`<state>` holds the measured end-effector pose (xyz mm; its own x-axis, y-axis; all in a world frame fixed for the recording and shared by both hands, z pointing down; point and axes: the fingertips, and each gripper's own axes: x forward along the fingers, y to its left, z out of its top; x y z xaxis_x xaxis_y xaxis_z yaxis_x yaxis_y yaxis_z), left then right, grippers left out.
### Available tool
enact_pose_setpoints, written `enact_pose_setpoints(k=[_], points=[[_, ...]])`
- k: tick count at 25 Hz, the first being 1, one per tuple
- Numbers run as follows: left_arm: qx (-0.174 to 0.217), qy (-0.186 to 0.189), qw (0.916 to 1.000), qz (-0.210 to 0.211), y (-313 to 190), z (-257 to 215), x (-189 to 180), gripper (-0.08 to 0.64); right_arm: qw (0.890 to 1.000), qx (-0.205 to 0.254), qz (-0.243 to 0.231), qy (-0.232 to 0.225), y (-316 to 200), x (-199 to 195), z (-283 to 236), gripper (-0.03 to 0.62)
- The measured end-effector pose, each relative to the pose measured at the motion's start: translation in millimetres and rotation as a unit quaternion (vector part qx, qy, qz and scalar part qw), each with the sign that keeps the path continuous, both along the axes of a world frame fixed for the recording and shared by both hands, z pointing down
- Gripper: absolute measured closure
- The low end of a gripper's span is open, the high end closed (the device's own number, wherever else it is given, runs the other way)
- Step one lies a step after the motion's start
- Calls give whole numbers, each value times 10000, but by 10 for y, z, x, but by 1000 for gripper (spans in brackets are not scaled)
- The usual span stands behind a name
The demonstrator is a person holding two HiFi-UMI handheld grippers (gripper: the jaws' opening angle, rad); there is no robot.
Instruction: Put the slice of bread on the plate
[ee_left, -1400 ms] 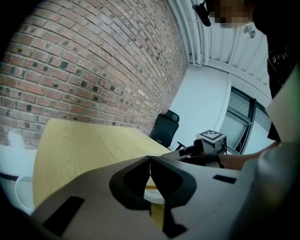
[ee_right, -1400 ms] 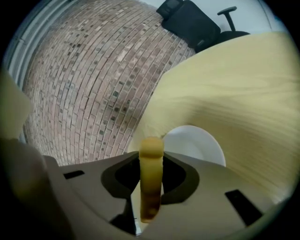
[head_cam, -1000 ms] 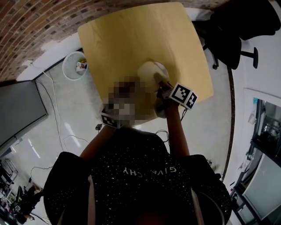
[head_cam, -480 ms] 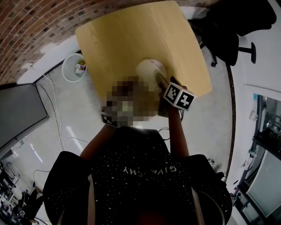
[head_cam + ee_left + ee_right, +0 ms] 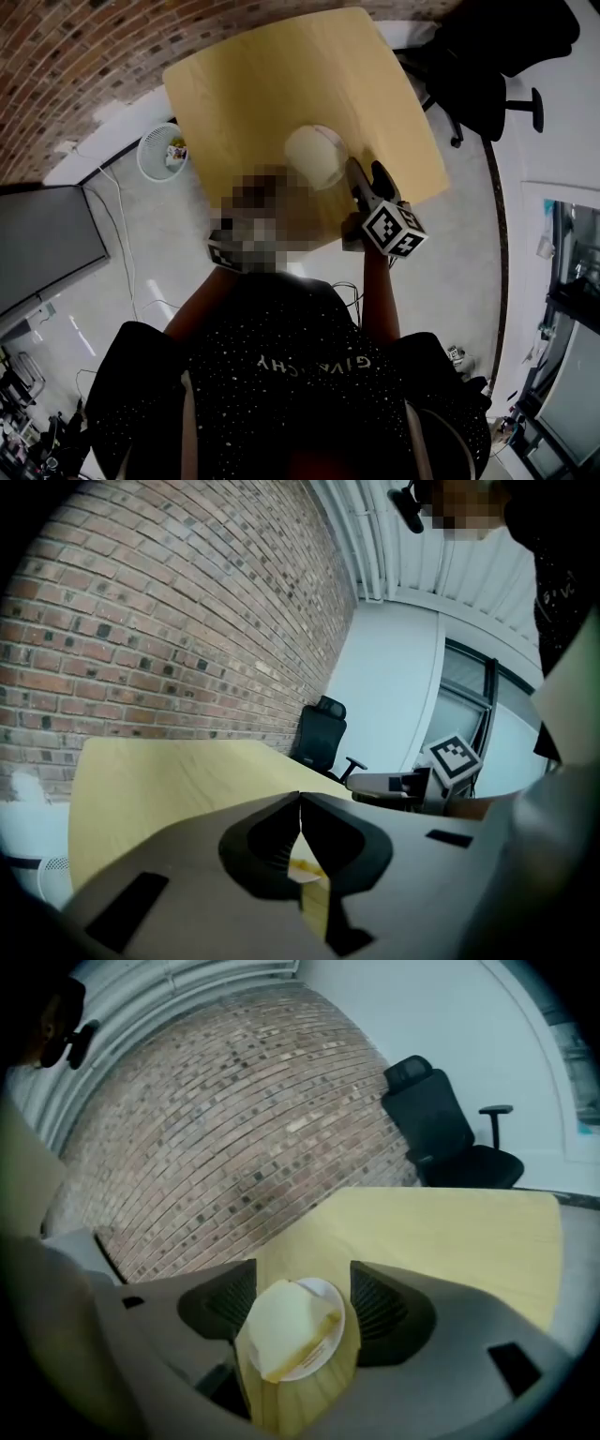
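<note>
A pale slice of bread point(image 5: 281, 1327) lies on the round white plate point(image 5: 331, 1299), which stands on the light wooden table point(image 5: 450, 1232). In the head view the bread point(image 5: 312, 156) and plate point(image 5: 338, 142) sit near the table's near edge. My right gripper point(image 5: 300, 1283) is open and empty, drawn back from the plate, which shows between its jaws. From the head view, the right gripper point(image 5: 367, 178) hangs just right of the plate. My left gripper point(image 5: 300, 801) is shut, held above the table point(image 5: 159, 780). Its marker cube point(image 5: 228, 253) shows beside a mosaic patch.
A black office chair point(image 5: 487, 75) stands beyond the table's right side. A white waste basket point(image 5: 161, 150) and a cable lie on the floor at left, by the brick wall point(image 5: 66, 56). A dark screen point(image 5: 47, 244) is at far left.
My right gripper opened, let go of the bread on the plate, rolled, and pulled back from the plate toward the person. The left gripper shifted only a little.
</note>
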<state>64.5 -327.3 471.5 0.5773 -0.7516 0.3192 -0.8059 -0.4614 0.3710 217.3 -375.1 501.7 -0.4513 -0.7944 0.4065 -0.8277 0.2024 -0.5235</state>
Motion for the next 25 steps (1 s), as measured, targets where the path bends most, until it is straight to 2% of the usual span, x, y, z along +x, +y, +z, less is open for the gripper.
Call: enact_pose_setpoints(k=[3,6,7,8,11,17,25], points=[[47,-87,9999,31,28,-8,2,549,9974,278,-634,219,142,-247,-86,286],[79,-111,9999,50,45,-18,-11,549,9946,469,-724,572,230,-359,-105,514],[88,-119,9999,50,45,-21,-23,549,9939,528,-698,666,236,-375,-115,566],[94,-145,9998,46,42,-20,-36,549,9934,582,-675,719,238,-386,-134,578],[134,-157,9998,71,39,-27,-38,549,9922,700,-623,824,258,-386,-220,580],[159,-145,9996,164,39,-48,-42,549,9854,919,-549,1323,292,-367,-386,581],[242,-42,9995,206,2,-139,-40,549,9845,983,-224,1432,321,-327,-488,581]])
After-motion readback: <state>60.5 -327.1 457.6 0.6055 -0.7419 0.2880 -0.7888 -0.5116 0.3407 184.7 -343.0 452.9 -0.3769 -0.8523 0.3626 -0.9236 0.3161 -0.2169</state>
